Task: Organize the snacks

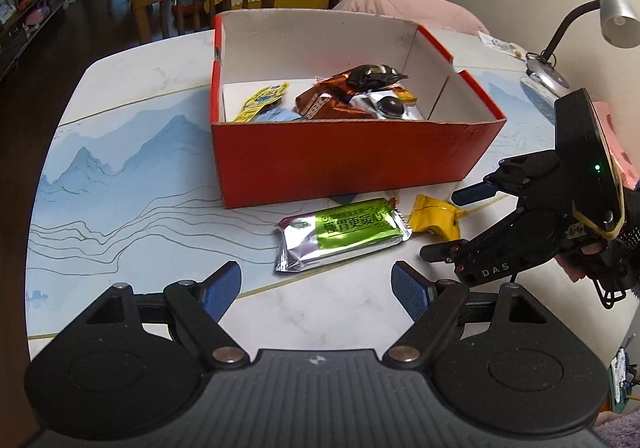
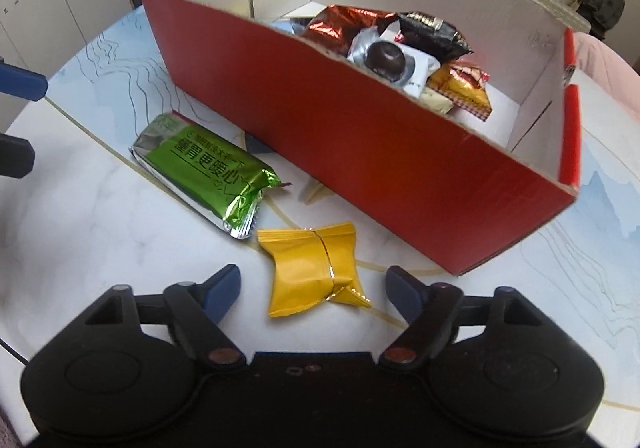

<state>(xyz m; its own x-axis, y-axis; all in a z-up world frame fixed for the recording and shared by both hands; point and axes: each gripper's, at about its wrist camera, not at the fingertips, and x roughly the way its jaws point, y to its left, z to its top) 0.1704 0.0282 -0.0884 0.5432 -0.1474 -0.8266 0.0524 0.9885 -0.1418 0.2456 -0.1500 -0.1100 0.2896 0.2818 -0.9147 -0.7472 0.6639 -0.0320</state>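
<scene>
Left wrist view first: my left gripper (image 1: 316, 290) hung low over the table (image 1: 132, 152), and its blue fingers (image 1: 222, 288) were spread wide with nothing between them. Just past them lay the green snack bar (image 1: 340, 234), flat on the table. Right beside it, on its right end, sat the little yellow snack (image 1: 436, 218). Behind both stood the red box (image 1: 352, 164), with its front wall close to the green bar. Inside the box I saw a pile of snacks: a yellow packet (image 1: 262, 102) on the left, a shiny brown wrapper (image 1: 324, 100) in the middle, and a white pack with a dark round cookie (image 1: 390, 106) more to the right. Far on the right was my right gripper (image 1: 442, 222), held sideways. Its fingers were wide apart too, pointing at the yellow snack and holding nothing.

From the right wrist view, the green snack bar (image 2: 204, 168) lay on the left, tilted. The yellow snack (image 2: 312, 272) sat in the middle, just ahead of my right gripper (image 2: 314, 288) and lined up with the gap between its open fingers (image 2: 222, 288). I could not tell if they touched it. The red box (image 2: 400, 156) filled the right side, with its snacks piled inside.
</scene>
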